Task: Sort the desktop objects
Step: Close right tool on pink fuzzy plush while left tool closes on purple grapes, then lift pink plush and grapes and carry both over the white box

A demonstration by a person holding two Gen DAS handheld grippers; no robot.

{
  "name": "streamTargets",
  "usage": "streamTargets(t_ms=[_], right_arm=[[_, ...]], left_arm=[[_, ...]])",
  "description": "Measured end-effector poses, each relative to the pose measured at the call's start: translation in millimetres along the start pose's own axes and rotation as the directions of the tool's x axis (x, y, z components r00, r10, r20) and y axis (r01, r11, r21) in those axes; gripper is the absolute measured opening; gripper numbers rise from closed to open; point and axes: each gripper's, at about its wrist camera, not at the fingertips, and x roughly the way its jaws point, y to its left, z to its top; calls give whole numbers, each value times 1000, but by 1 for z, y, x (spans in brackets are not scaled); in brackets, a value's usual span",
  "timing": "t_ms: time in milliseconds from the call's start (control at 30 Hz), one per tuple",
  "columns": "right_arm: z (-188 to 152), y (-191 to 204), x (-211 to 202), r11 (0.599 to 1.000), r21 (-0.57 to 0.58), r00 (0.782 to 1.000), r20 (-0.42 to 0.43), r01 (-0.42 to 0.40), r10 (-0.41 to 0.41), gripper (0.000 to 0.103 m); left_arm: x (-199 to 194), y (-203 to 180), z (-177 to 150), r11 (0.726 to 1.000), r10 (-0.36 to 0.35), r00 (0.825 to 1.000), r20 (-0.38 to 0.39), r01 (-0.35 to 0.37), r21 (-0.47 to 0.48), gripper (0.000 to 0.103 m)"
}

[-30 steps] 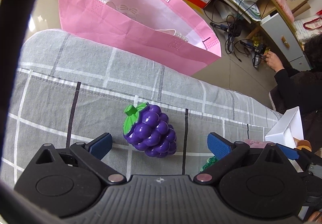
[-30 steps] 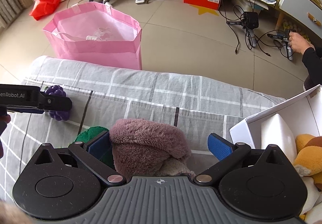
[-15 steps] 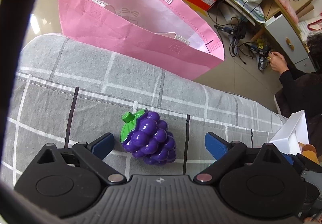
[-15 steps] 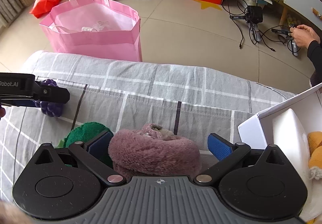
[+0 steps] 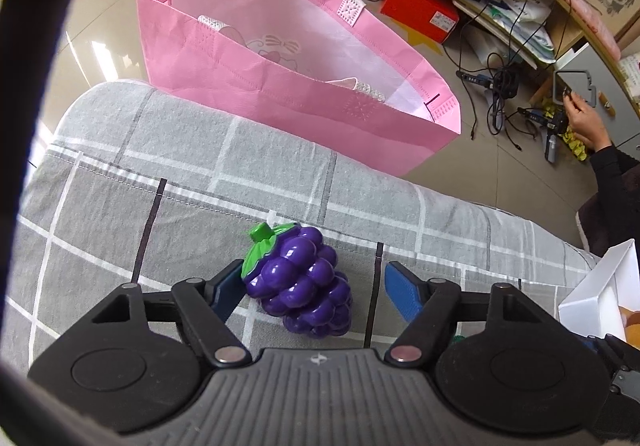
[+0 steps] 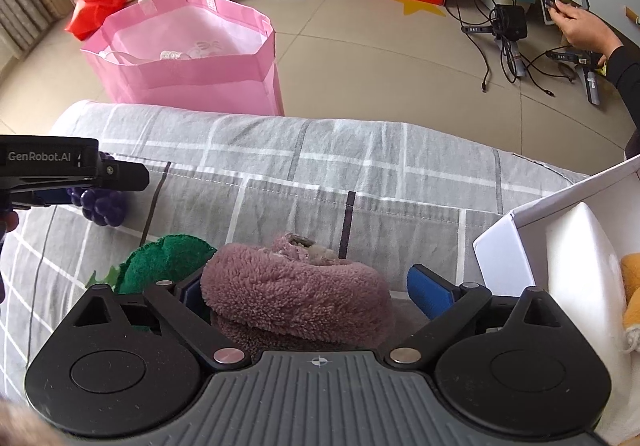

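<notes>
The left gripper points steeply down at a purple toy bunch of grapes lying on a bed covered in a grey checked sheet, and its jaws are closing with the grapes between them. The left blue pad sits against the green leaf end of the grapes, while the right blue pad is still clear of the fruit, so the toy is not yet clamped. The grapes lie near the far edge of the bed, on the side towards a pink bag that stands open on the floor just beyond that edge. The right gripper also tilts down over the bed, and its jaws are closing from nearly full width around a fuzzy mauve slipper that lies between them. The left pad is at the slipper's side, partly hidden by it, so whether it touches cannot be told; the right pad stands apart from the plush. A green felt piece lies on the sheet just beside the slipper, on the side towards the grapes. A white box sits at the right edge of the bed, with an orange plush toy showing inside it. In the right wrist view the left gripper's black arm reaches in from the left edge above the grapes. Across the floor, a person's hand in a dark sleeve handles gear among cables near low shelves.
</notes>
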Motion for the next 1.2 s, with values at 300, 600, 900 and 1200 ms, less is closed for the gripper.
streamTargets(t_ms=[300,600,900,1200], right_arm=[[-4,4,-1,1000,-13,1000,13,-2,3,88],[-6,6,-4,1000,-14,1000,24,-13,13,82],[-10,8,-9,1000,-18,999,32,-16,16,80],[-19,12,-15,1000,-23,999,32,-18,19,80]], left_arm=[[-2,3,-2,1000,11,1000,11,-11,-9,49],[-3,-3,-7,1000,27,999,34,-27,-10,48],[-10,-5,-16,1000,13,999,36,-14,5,48],[-21,-5,-30,998,8,999,37,-10,54,48]])
